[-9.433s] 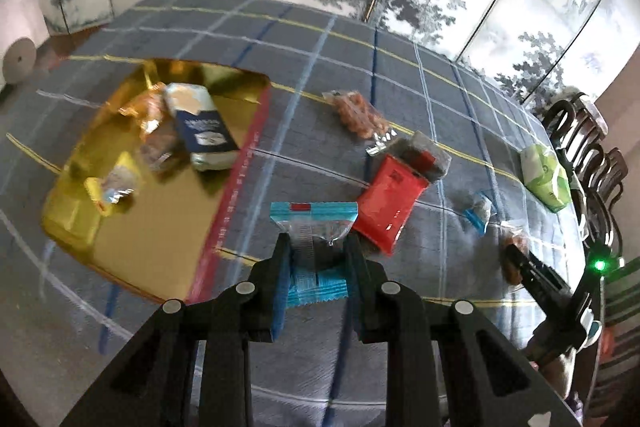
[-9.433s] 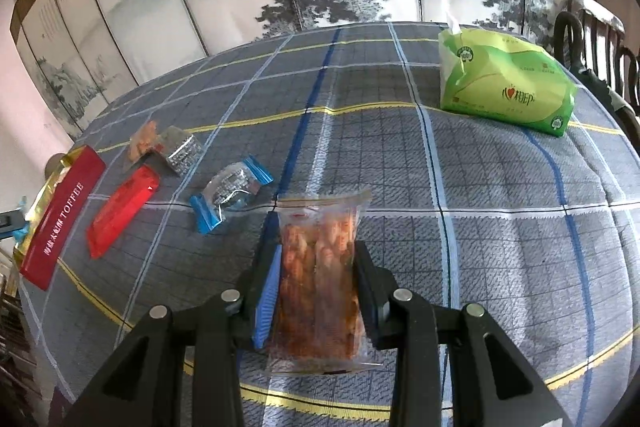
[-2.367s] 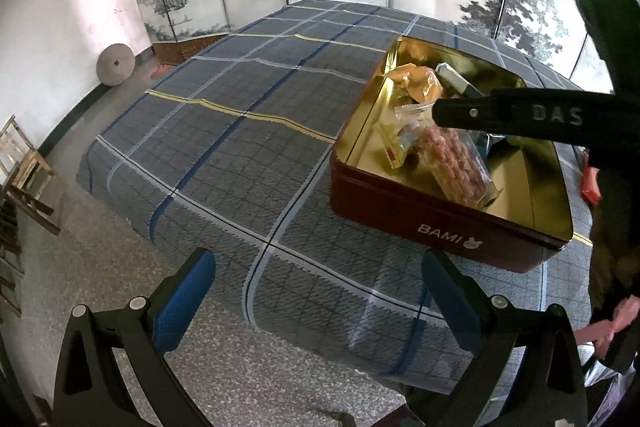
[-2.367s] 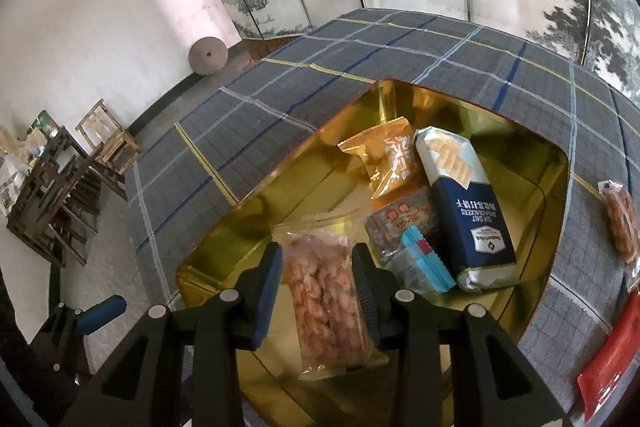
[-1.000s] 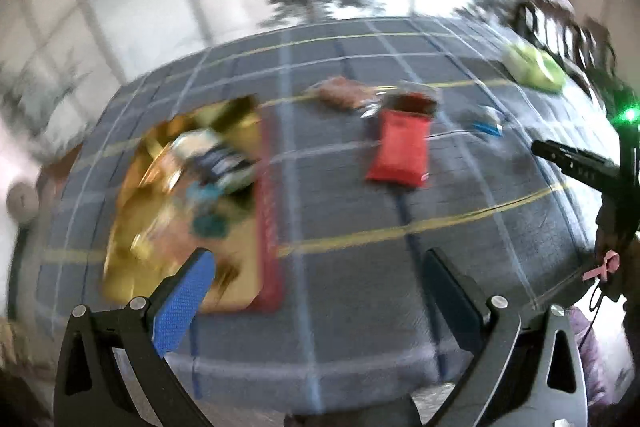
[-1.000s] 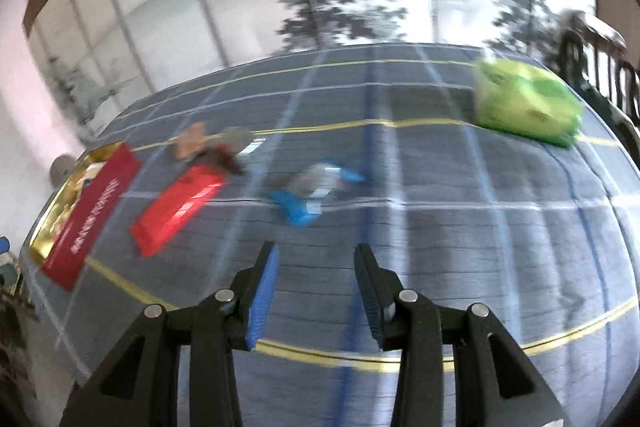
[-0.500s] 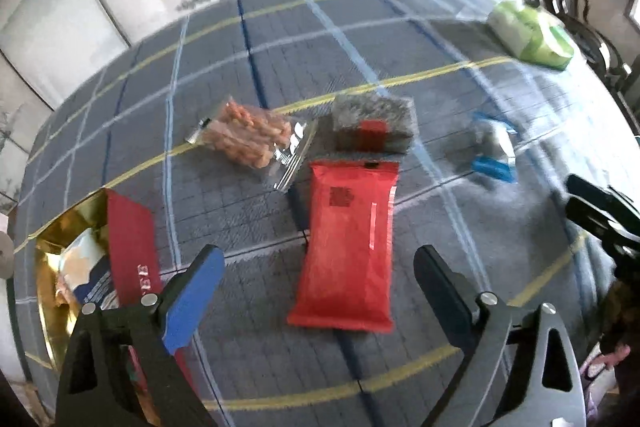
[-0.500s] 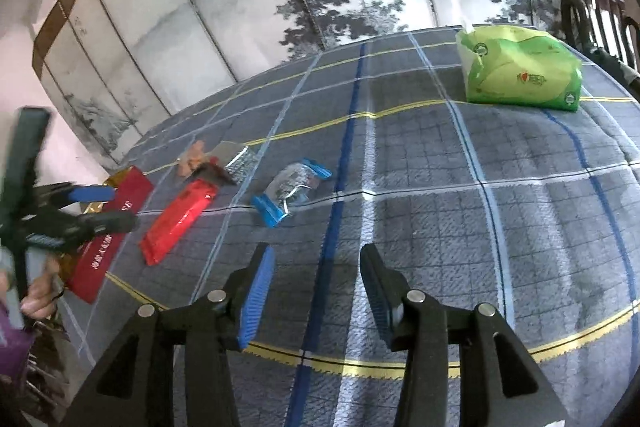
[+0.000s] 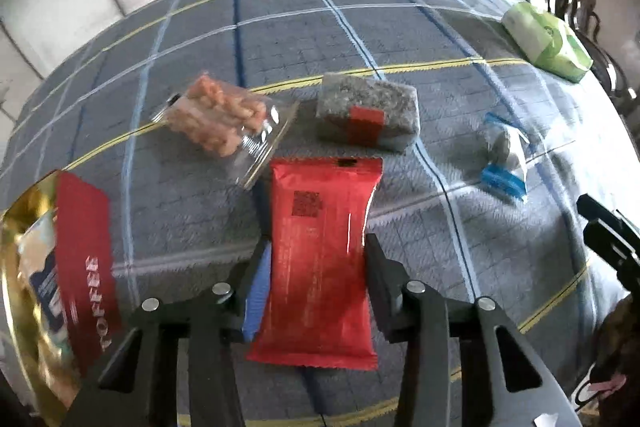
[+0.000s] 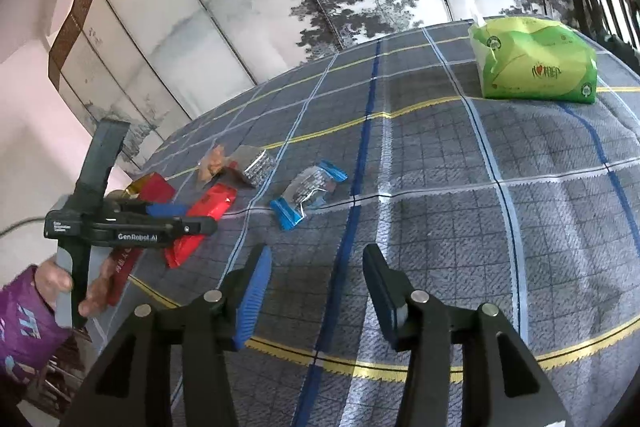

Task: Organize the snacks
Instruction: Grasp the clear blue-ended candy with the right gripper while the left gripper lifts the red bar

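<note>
Red foil marks the object of this step: a flat red packet (image 9: 320, 263) lies lengthwise on the checked tablecloth (image 9: 400, 39), its long sides bracketed by the left gripper (image 9: 316, 267), whose jaws have just been closing. The pads appear to meet the packet's edges, so it is read as clenched on the packet (though the wrapper shows no crease yet). The lengthwise approach probably suits the packet's narrow width. At about nine o'clock from the packet stands the gold tin (image 9: 24, 227), with a red TOFFEE panel on its side, already holding a blue-and-white bag (image 9: 44, 267); it is the likely destination. Three snacks remain loose: a clear pack of orange pieces (image 9: 224, 119) at eleven o'clock, touching the packet's corner; a grey block with a red label (image 9: 368, 117) at twelve; a small blue-ended wrapper (image 9: 502, 159) at two, well apart. The right gripper (image 10: 316, 287) hovers released over bare cloth, its jaws having just been widening, with nothing between them; that wrapper (image 10: 308, 191) lies ahead at twelve. A green tissue pack (image 10: 532, 63) sits at the far edge.
</note>
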Demonstrator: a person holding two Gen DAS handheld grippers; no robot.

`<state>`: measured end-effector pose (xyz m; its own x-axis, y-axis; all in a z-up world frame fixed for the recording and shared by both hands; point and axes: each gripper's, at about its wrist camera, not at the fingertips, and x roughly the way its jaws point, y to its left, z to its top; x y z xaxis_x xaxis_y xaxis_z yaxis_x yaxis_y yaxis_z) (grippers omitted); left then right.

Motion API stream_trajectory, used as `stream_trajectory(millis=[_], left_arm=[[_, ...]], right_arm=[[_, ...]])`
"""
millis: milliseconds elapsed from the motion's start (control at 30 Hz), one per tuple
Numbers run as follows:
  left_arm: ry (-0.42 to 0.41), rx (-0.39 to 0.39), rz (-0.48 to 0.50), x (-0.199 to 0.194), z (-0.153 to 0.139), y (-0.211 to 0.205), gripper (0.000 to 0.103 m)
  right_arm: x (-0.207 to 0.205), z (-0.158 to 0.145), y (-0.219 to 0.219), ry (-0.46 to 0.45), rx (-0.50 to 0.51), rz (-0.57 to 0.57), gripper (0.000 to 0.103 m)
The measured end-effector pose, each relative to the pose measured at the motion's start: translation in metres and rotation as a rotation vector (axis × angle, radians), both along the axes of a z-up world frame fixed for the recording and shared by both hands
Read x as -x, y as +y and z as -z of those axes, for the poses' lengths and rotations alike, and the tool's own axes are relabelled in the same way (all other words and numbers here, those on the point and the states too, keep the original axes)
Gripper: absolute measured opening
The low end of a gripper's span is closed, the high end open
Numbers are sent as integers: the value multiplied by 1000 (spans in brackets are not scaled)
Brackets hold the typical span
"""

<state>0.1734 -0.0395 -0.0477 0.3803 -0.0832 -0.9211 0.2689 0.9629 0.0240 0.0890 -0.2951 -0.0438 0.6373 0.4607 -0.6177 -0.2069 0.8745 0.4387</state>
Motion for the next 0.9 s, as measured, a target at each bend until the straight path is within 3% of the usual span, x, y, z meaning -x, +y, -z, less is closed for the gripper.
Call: stream_trajectory(millis=[100,233,400,667,900], left_arm=[[38,112,-63,19,-7,8,39],[21,253,-139,56,-29,26,39],[-28,271,-165,95,-51,35,39],[-47,274,-169,112,-63,38,39],[-69,296,-165,118,-72,43,40]], right_arm=[[0,0,-1,8,-4,1,49],[0,-2,1,0,3,-26,49],[-2,-4,8,11,44,-82,49],[-24,-3,22,71,108,-93,49],[-51,-5,35,118,0,-4,49]])
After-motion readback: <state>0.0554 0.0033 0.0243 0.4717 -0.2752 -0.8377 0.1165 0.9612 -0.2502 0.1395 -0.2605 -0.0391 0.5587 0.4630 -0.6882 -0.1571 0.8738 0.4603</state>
